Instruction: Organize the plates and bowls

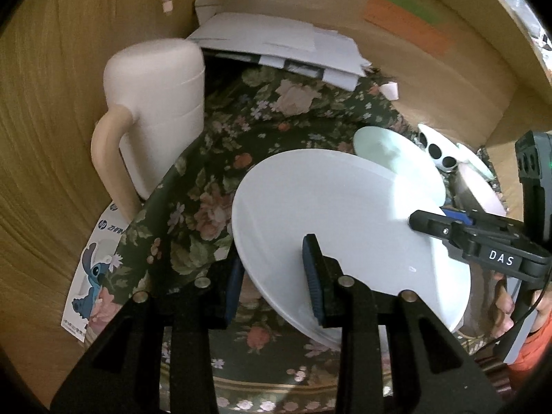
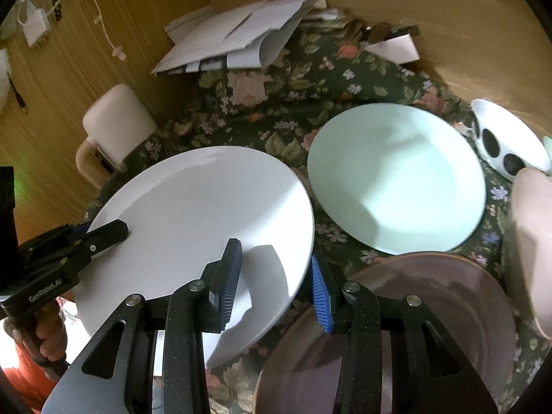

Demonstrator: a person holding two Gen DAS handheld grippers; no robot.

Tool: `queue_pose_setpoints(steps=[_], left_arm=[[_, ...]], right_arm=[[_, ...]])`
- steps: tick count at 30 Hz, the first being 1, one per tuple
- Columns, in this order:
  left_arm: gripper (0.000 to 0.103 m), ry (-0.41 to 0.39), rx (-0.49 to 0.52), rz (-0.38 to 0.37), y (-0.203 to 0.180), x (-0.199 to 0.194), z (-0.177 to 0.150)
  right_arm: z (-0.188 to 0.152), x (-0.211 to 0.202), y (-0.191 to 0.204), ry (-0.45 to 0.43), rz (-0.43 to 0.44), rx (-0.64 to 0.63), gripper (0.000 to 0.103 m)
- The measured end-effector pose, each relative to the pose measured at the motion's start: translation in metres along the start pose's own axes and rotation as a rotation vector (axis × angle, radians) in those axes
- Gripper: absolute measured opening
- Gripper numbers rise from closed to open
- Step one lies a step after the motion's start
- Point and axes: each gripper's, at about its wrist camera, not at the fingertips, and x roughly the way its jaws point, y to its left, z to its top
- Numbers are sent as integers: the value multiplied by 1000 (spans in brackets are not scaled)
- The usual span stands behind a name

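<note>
A large white plate [image 1: 331, 214] is held tilted above the floral tablecloth by both grippers. My left gripper [image 1: 274, 277] grips its near rim, one finger above and one below. My right gripper [image 2: 276, 286] grips the opposite rim the same way; it shows in the left wrist view [image 1: 434, 224]. A pale mint plate [image 2: 396, 179] lies flat on the cloth to the right, also seen in the left wrist view [image 1: 390, 151]. A brown-pink plate [image 2: 431, 310] lies under my right gripper. A white bowl with black dots [image 2: 507, 141] sits at the far right.
A cream jug with a handle [image 1: 155, 114] stands at the left by the wooden wall. A pile of white papers [image 1: 276, 45] lies at the back. A pale pink vessel [image 2: 534, 241] stands at the right edge. Wooden walls enclose the floral cloth [image 1: 248, 131].
</note>
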Motion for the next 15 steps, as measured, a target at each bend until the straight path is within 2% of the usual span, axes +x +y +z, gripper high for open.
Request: queue_pose_setpoints(steps=[15], left_arm=[[33,-46,57,-51,-46,-26,0]], right_arm=[[-12,-56,-19,-94,-41,31,36]])
